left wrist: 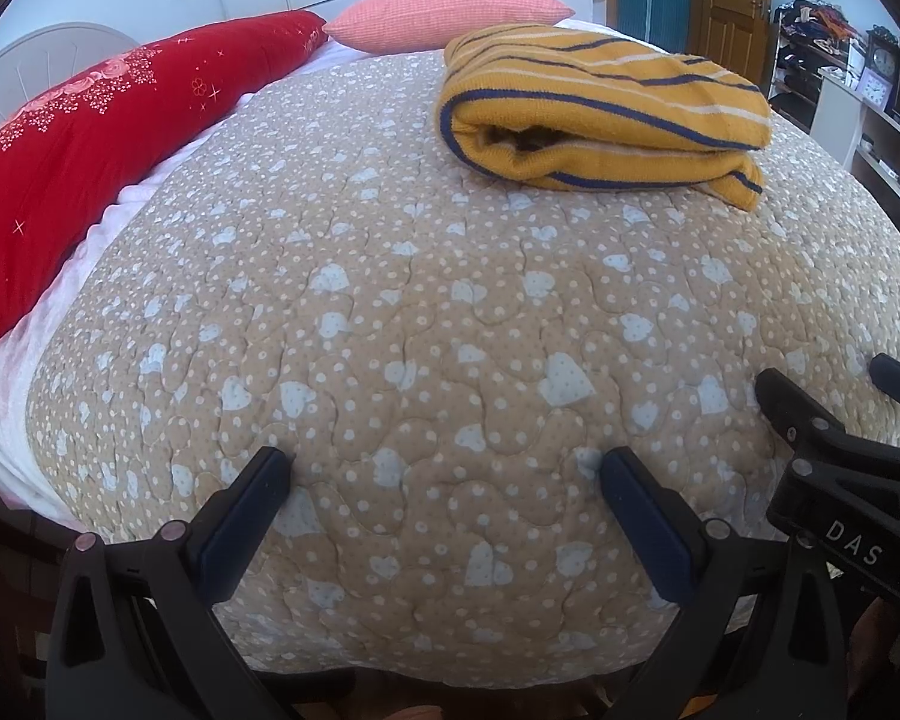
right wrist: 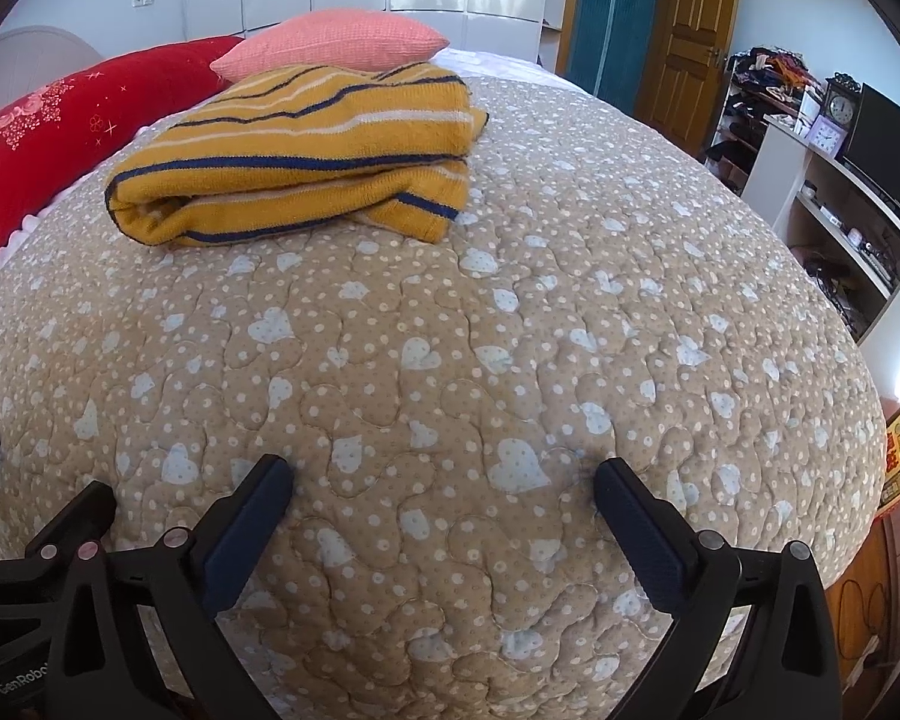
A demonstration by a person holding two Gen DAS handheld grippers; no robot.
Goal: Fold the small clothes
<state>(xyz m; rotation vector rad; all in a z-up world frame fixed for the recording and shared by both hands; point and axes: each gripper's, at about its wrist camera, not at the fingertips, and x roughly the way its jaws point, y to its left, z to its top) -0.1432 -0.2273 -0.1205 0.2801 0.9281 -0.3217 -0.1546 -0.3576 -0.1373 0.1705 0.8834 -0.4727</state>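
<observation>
Red fabric with a pink floral print and small sparkles marks the long pillow [left wrist: 60,162] that lies along the left edge of the bed, on a pale pink sheet [left wrist: 60,294] showing beside the quilt. Just past its far end, at the head of the bed, sits a salmon-pink pillow [left wrist: 444,9] with a waffle texture. The beige quilt [left wrist: 390,276], dotted white and scattered with pale blue hearts, covers most of the bed.

On the quilt's far part, toward the head of the bed and just in front of the salmon pillow, rests the folded mustard sweater [left wrist: 600,114] with navy and white stripes. It is doubled into a thick bundle, its rolled fold facing the near edge, with one cuffed end sticking out at the right-hand corner of the bundle. Nothing touches it; both tools are well apart from it, near the quilt's near edge.

The left gripper [left wrist: 447,468] hovers low over the quilt with its fingers spread wide and nothing between them. The right gripper [right wrist: 444,477] is just beside it, likewise spread wide and holding nothing; its fingers also show at the right edge of the left wrist view.

Beyond the bed's right edge stand a wooden door [right wrist: 684,42], a white shelf unit [right wrist: 834,222] carrying a clock [right wrist: 841,108] and a dark screen [right wrist: 888,138], and a heap of clothes behind them.
</observation>
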